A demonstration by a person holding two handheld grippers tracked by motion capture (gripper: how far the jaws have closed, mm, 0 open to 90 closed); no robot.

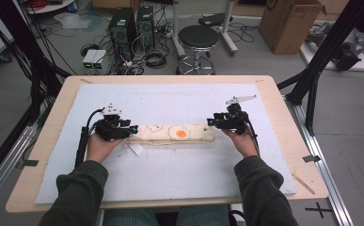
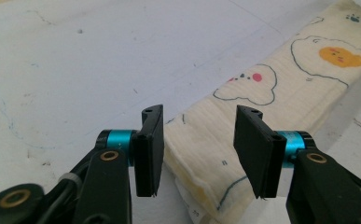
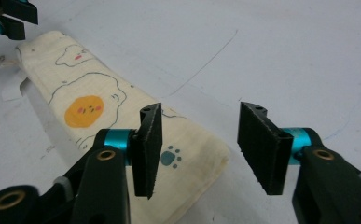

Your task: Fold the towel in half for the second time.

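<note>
With both hand-held grippers, left and right, spread wide at its ends, pinch the soft, floppy folded cloth mid-frame on the table by its corners.

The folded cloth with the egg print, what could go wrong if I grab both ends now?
1. The folded cloth is layered; the open left tool may pinch only the top layers, so it unfolds.
2. The right tool straddles just the cloth's corner, so that end could slip out.
</note>
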